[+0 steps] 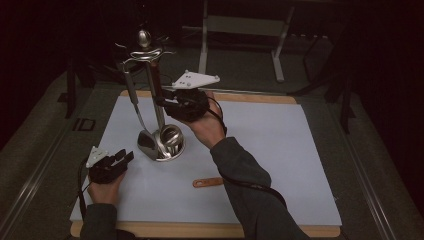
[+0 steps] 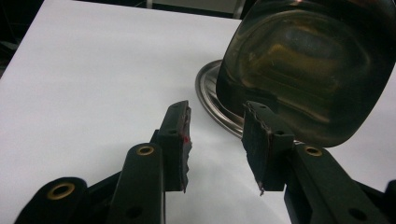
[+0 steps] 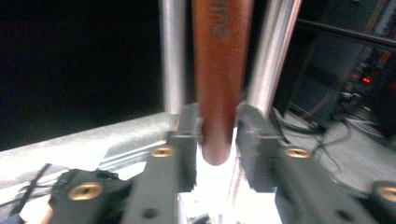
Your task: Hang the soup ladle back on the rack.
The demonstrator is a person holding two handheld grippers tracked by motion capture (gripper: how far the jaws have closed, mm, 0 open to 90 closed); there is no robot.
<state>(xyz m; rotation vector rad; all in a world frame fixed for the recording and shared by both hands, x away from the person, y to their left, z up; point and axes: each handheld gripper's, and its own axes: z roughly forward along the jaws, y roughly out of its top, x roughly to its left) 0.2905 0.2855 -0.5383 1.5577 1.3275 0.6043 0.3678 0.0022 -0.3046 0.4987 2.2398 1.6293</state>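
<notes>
Closest in, the right claw (image 3: 217, 135) has its two black jaws set narrowly either side of a reddish-brown wooden handle (image 3: 219, 70), whose rounded end hangs just between the pads; whether the pads actually press the wood I cannot tell, since a thin gap seems to show on the right. The handle runs straight up and down, its free end pointing at the table, with two shiny metal rods of the utensil stand (image 3: 273, 56) rising behind it. From the high view, that stand (image 1: 161, 145) sits on a white board (image 1: 280, 150) atop the table, its round steel base carrying a tall post topped by a knob, and the right hand (image 1: 202, 122) reaches in at mid-height beside the post. A second, orange-brown handle (image 1: 208, 182) lies flat on the board nearer the person, its long axis roughly left to right. The left claw (image 1: 120, 157) rests low on the board beside the base, its jaws wide apart and holding nothing; its own view adds a broad, mirror-bright spatula blade (image 2: 308, 70) hanging over the base rim.
</notes>
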